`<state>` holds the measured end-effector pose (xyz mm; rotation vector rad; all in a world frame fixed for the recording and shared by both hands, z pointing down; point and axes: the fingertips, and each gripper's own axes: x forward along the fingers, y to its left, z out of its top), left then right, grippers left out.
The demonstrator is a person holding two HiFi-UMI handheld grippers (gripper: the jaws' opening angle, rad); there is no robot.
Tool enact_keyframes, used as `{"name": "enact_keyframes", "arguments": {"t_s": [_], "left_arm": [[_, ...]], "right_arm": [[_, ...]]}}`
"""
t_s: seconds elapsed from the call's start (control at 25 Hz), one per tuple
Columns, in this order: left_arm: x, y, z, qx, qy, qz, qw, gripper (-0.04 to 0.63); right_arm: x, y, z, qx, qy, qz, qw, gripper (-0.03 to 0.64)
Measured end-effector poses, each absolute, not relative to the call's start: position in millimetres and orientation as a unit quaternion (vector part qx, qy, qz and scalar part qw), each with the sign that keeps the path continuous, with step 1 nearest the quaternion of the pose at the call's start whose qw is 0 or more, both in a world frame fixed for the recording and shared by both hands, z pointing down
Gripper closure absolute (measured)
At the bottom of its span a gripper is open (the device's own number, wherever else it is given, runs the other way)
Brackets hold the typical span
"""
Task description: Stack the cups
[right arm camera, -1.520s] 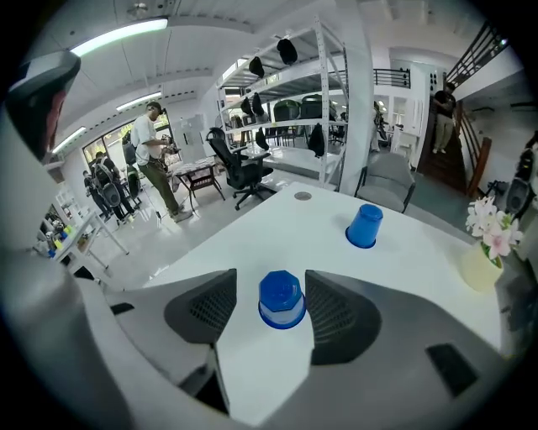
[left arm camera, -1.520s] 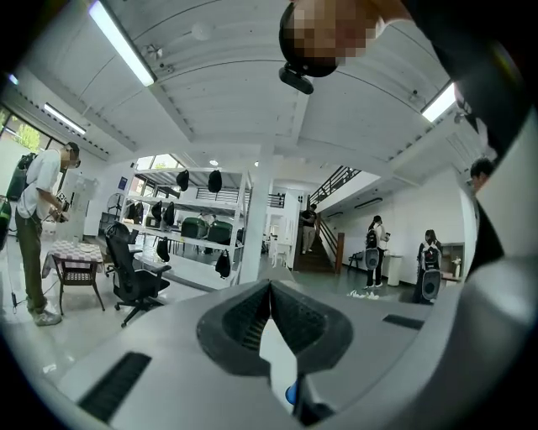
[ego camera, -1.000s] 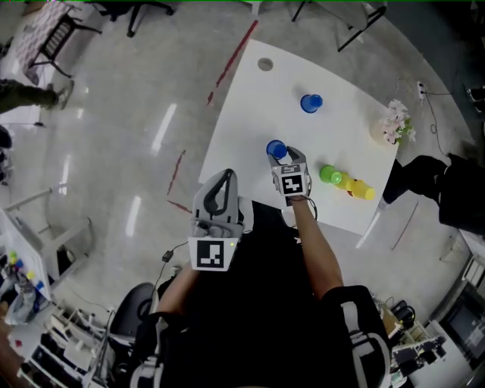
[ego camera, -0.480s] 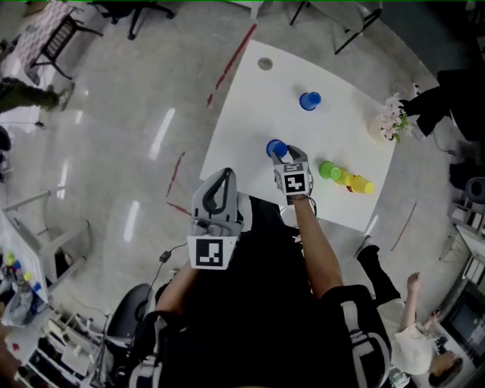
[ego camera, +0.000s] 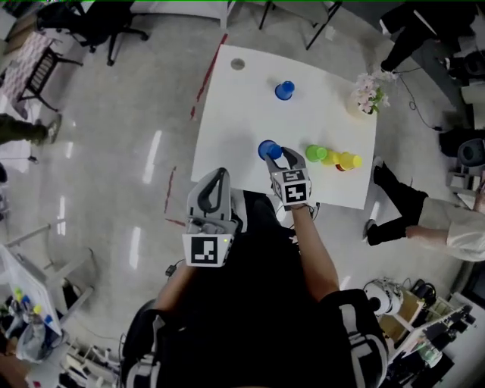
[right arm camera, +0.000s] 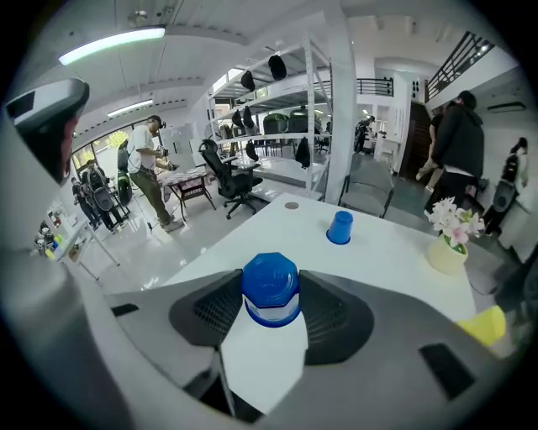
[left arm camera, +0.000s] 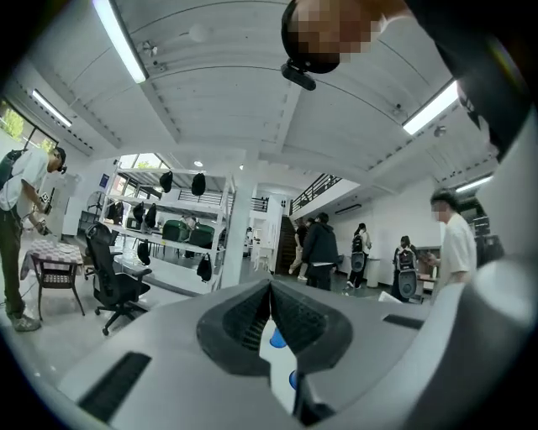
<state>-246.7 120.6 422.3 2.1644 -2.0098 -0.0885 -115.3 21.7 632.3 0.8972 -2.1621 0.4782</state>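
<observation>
My right gripper [ego camera: 284, 156] is shut on an upside-down blue cup [ego camera: 269, 149] and holds it just above the near left part of the white table [ego camera: 333, 114]. Its jaws have just been closing with that cup between them. In the right gripper view the pads press the blue cup [right arm camera: 271, 290] on both sides. A second blue cup [ego camera: 285, 91] stands upside down farther back, also seen in the right gripper view [right arm camera: 340, 228]. A green cup [ego camera: 316, 153] and yellow cups [ego camera: 342, 160] lie in a row to the right. My left gripper [ego camera: 219, 176] hangs off the table's left, shut and empty.
A vase of flowers [ego camera: 367, 97] stands at the table's far right corner. A round grommet [ego camera: 238, 64] sits at the far left corner. A person's legs [ego camera: 402, 208] are beside the table's right edge. Office chairs [ego camera: 91, 23] stand on the floor at the far left.
My right gripper has closed on the near blue cup and risen with it. The left gripper has drifted slightly. A person has moved along the table's right side.
</observation>
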Motion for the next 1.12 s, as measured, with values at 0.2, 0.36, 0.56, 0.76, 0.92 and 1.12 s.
{"name": "enact_keyframes", "arguments": {"t_s": [0.2, 0.36, 0.56, 0.76, 0.92, 1.12], "left_arm": [[-208.6, 121.5, 404.5, 0.763, -0.64, -0.041, 0.083, 0.574], [-176.0, 123.7, 394.1, 0.783, -0.615, -0.046, 0.081, 0.574], [-137.1, 113.0, 389.0, 0.795, -0.6, -0.041, 0.077, 0.574], [-93.4, 92.6, 391.2, 0.803, -0.59, -0.03, 0.074, 0.574], [-57.1, 77.0, 389.9, 0.804, -0.59, -0.03, 0.074, 0.574], [-23.0, 55.2, 389.9, 0.799, -0.597, -0.015, 0.067, 0.574]], "right_arm": [[-73.8, 36.1, 593.8, 0.384, -0.834, 0.184, 0.351, 0.391], [-32.4, 45.8, 575.2, 0.413, -0.823, 0.187, 0.341, 0.391], [19.7, 45.4, 568.2, 0.44, -0.809, 0.2, 0.334, 0.391], [67.4, 32.5, 569.9, 0.451, -0.801, 0.203, 0.337, 0.391], [104.3, 20.5, 571.4, 0.452, -0.798, 0.198, 0.346, 0.391], [140.6, -0.8, 577.0, 0.447, -0.796, 0.197, 0.356, 0.391]]}}
